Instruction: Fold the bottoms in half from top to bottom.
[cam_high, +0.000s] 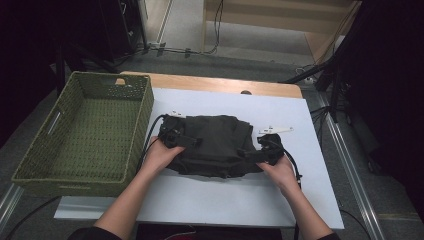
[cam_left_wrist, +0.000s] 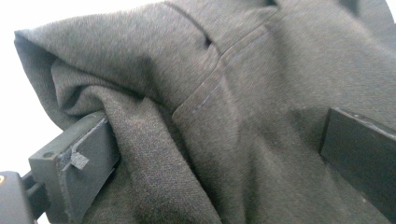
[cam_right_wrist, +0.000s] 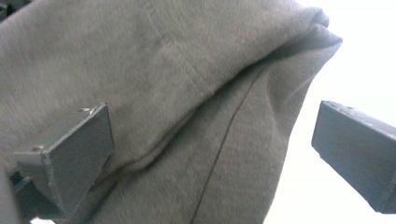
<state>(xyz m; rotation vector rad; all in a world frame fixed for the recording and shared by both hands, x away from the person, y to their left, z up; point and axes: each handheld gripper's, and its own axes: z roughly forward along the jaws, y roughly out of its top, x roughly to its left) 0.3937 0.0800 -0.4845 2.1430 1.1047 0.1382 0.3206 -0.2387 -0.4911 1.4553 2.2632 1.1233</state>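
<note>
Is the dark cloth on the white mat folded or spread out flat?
Folded. The dark cloth lies as a compact bundle on the white mat, and the left gripper view shows doubled layers and a rolled edge.

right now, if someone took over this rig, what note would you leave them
Left gripper: jaws open, dark cloth between them at its left end, not pinched.
Right gripper: jaws open at the cloth's right edge, no grip.
Cloth: folded into a compact bundle, mid white mat.
Basket: green, left of the mat, nothing in it.
Done: folding looks finished, both grips off.
Left: probably regrasp the bundle and put it in the basket.
</note>
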